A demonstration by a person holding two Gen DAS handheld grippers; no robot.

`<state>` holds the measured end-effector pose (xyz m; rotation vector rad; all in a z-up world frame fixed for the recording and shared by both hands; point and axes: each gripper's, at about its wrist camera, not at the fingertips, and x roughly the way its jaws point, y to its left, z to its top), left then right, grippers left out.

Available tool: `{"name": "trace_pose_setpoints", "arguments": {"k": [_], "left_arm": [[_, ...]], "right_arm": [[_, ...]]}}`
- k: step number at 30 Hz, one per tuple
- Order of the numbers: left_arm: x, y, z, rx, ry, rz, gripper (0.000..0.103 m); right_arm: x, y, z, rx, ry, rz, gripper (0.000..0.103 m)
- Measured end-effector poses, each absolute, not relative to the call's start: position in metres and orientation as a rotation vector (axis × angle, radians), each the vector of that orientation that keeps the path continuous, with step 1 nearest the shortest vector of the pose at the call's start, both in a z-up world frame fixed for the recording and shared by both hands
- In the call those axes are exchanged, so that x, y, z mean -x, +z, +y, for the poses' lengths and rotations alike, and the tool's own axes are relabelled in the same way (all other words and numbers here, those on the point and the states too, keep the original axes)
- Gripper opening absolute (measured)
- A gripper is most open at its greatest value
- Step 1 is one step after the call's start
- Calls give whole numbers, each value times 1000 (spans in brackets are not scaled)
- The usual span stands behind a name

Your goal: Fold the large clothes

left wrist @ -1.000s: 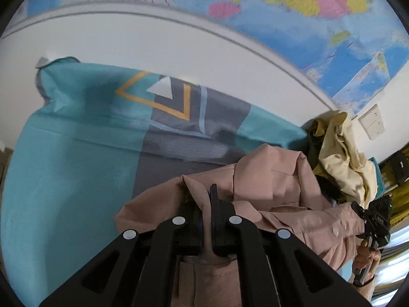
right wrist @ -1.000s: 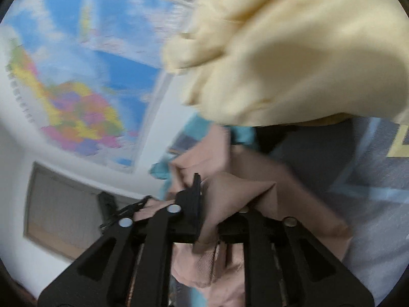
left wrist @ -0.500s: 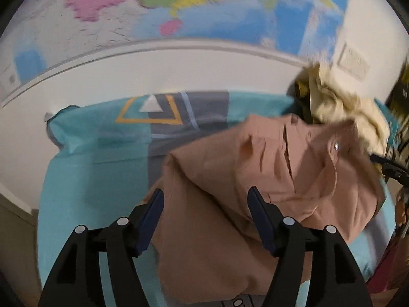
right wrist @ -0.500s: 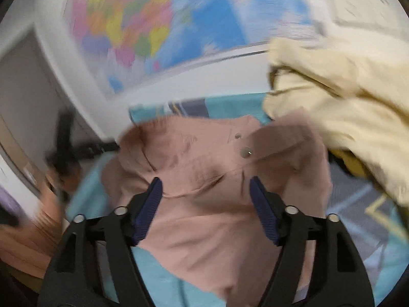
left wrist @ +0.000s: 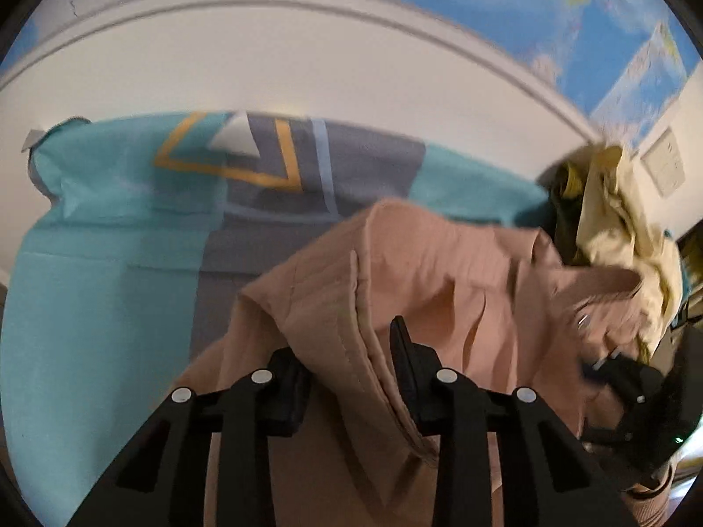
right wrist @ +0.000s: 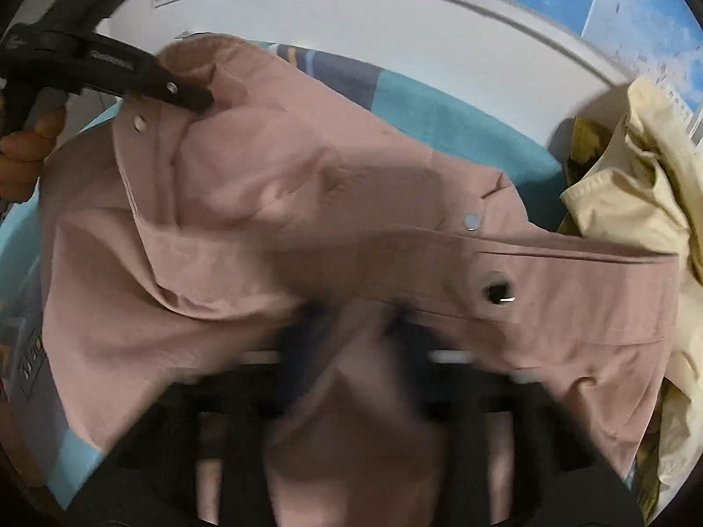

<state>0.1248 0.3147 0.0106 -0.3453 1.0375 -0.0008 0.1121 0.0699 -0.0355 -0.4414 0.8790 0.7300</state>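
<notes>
- Far left in the left wrist view, the teal and grey bedsheet (left wrist: 101, 263) lies spread flat with its yellow-and-white triangle print toward the wall; that is the folding surface, and this side of it is bare.
- Moving in: the left gripper (left wrist: 347, 364), gaping wide half a second ago, has closed in round a stitched edge of the pink jacket (left wrist: 439, 272). The cloth runs between its fingers, but a gap shows on either side, so a firm pinch I cannot confirm.
- Centre: the pink jacket sits bunched on the sheet, no longer dangling as it was a second back. From the right wrist view its snap placket (right wrist: 496, 292) faces up, collar side toward the left gripper's tip.
- Right gripper (right wrist: 360, 342): heavily blurred, and cloth drapes over the fingers. Half a second ago it was plainly spread; now I cannot tell whether it grips.
- Far right, the cream garment pile (right wrist: 637, 184) waits against the wall, touching the jacket's edge.
- Judgement: both hands look to be re-gripping after setting the jacket down, so spreading it flat comes next; folding proper has not begun.
</notes>
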Motion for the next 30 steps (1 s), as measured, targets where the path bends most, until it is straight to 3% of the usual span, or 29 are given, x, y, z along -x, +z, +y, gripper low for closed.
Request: {"name": "trace_pose_setpoints", "arguments": {"k": [1,6,9,12,15,17,18,19,22,30], "left_arm": [[-122,14,316,351,-8,1023,47],[-93,42,322,338,-60,912,63],[-71,57,327,267,-35,823,79],[-68,46,320,156,13,865,79],[-62,27,314,54,31,914,80],[-57,13,310,-3,23,962,80],[-50,9,312,-18,30,967,80],[-44,8,317,-8,16,960,80],[-23,9,332,80,-29,919,87],[7,-9,326,96,-90,888,93]], "right_arm": [[-116,-33,65,400,749,885,5],[-132,1,33,201,719,815,3],[-150,5,24,114,688,832,3],[-169,-22,31,109,663,956,5],[-171,-24,30,65,681,981,15],[-157,-8,13,39,697,924,42],[-148,1,1,15,716,887,48],[-137,11,-13,-14,744,844,62],[-101,28,-64,-59,746,741,78],[-39,-31,-142,-101,684,830,84]]}}
